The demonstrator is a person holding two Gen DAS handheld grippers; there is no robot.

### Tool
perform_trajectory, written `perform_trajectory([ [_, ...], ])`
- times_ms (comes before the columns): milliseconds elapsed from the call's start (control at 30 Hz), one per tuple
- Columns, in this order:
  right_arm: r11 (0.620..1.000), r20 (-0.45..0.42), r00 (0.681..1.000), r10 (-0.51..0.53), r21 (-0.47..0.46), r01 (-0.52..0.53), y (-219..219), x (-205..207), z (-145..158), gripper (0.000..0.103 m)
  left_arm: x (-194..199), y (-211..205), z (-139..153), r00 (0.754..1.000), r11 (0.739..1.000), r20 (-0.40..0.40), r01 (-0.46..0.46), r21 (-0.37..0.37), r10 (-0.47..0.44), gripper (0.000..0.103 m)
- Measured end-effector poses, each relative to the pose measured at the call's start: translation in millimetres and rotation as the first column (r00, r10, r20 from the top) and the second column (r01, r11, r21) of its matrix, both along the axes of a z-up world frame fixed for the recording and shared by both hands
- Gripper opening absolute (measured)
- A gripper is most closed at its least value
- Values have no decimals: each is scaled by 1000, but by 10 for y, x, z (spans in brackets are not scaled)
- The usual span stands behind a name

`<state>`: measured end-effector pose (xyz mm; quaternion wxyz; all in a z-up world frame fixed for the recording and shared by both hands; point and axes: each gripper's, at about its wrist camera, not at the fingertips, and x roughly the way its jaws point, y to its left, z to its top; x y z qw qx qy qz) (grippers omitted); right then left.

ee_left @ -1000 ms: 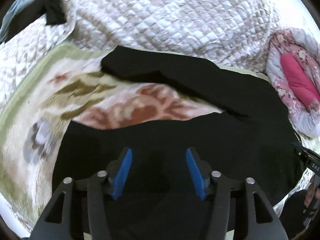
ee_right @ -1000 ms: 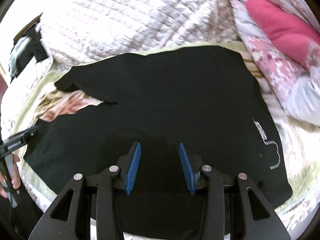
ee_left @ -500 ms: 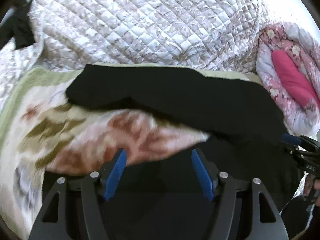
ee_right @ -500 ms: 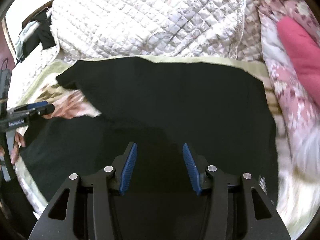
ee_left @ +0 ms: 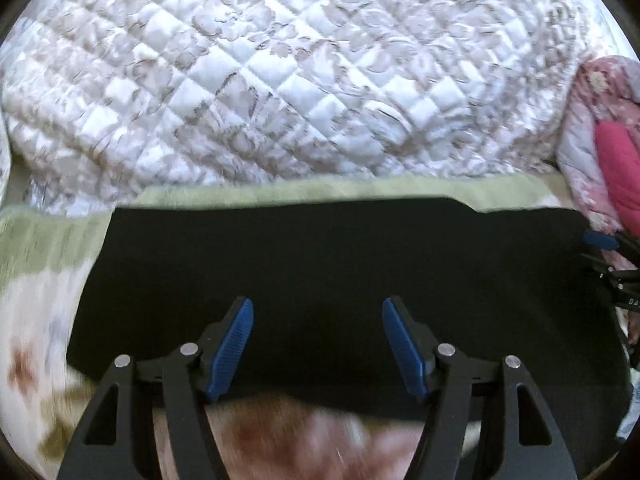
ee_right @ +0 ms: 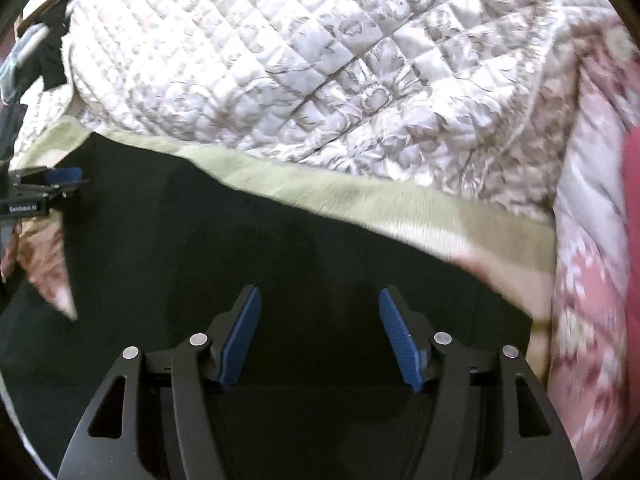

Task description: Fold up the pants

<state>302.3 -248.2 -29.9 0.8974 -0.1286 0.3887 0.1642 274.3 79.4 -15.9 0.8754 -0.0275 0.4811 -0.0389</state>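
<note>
Black pants point(ee_left: 340, 272) lie flat under both tools — left point(ee_left: 316, 344) and right point(ee_right: 320, 336) (each spread wide, holding nothing).

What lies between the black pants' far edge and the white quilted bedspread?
A pale green strip of the floral blanket separates the black pants from the quilted bedspread; both wrist views show it.

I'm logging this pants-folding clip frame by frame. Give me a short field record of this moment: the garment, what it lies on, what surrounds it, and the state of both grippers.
garment: black pants, spread flat
surface: floral blanket with green border
behind: white quilted bedspread
right side: pink floral bedding
left gripper: jaws open, over the pants, holding nothing
right gripper: jaws open, over the pants, holding nothing
image quality: motion blur at the edges
</note>
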Motion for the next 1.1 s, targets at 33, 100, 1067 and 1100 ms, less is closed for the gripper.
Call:
perform_trajectory([
  [33,1000,-9,1000,5,-5,-5,6,97,-17,62,75,4,-24,1000,1000,-3,-5,4,5,70],
  [100,1000,-40,999,21,-4,-21,16,286,-63,62,241,-6,-92,1000,1000,-18,-2,3,2,70],
  [1067,990,71,997,33,133,-43,24,-2201,307,9,-1752,-171,834,961,999,274,36,-39,-24,4],
  [1100,989,33,999,15,147,-20,17,-2299,204,9,-1932,-185,747,967,998,253,40,-44,-27,4],
])
